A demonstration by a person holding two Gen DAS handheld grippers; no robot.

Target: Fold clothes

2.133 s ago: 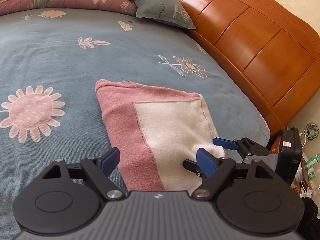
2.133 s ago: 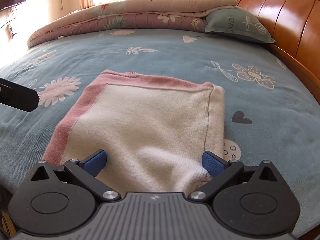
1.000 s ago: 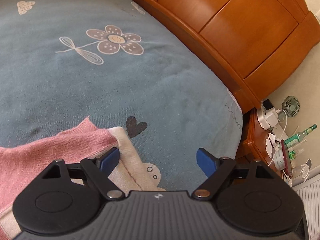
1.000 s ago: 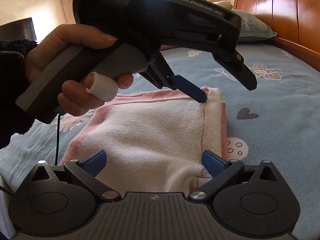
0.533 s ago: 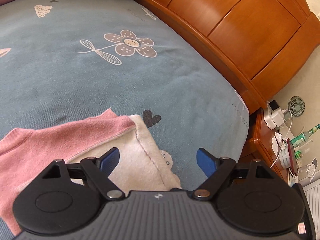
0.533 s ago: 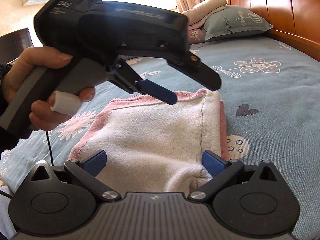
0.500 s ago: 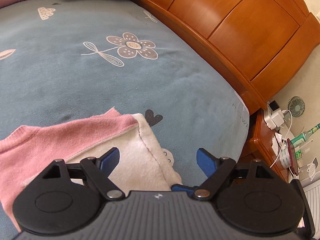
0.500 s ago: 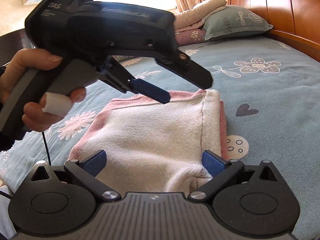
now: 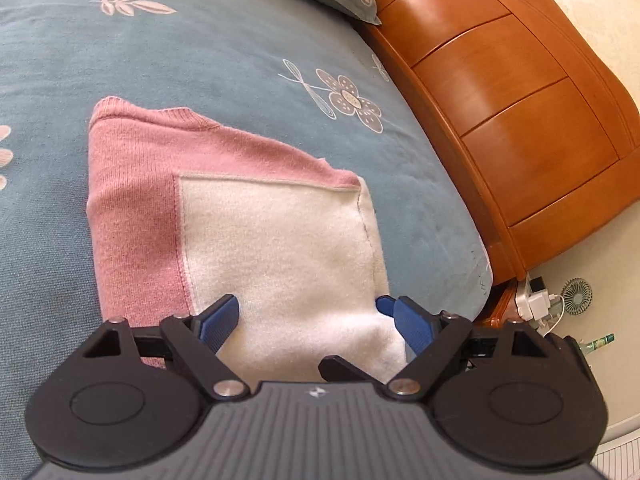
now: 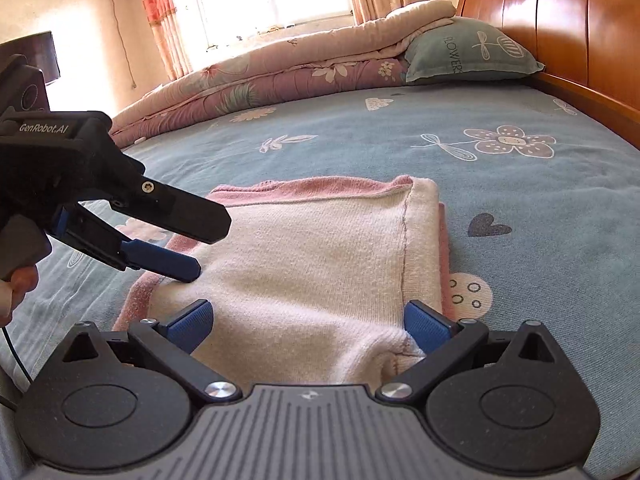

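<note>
A folded pink and white knitted garment [image 9: 280, 240] lies flat on the blue flowered bedsheet [image 9: 200, 60], near the bed's front edge. In the left wrist view my left gripper [image 9: 316, 320] hovers open over the white panel's near edge, nothing pinched. The right wrist view shows the same garment [image 10: 320, 260] with my right gripper [image 10: 307, 324] open, its jaws straddling the near white edge where the fabric bunches up. The left gripper [image 10: 208, 250] comes in from the left there, its lower blue fingertip at the garment's near left corner. One blue fingertip [image 9: 385, 303] of the right gripper shows beside my left gripper.
A wooden headboard [image 9: 520, 120] runs along the right of the bed. A grey-green pillow [image 10: 468, 52] and a folded quilt [image 10: 280, 76] lie at the far side. A bedside stand [image 9: 504, 312] with a charger, bottle and small fan [image 9: 576, 296] sits past the bed's corner. A hand [image 10: 16, 280] holds the left gripper.
The left gripper swung from above the garment's far right corner across to its near left edge, staying open. The right gripper kept still and the garment did not shift.
</note>
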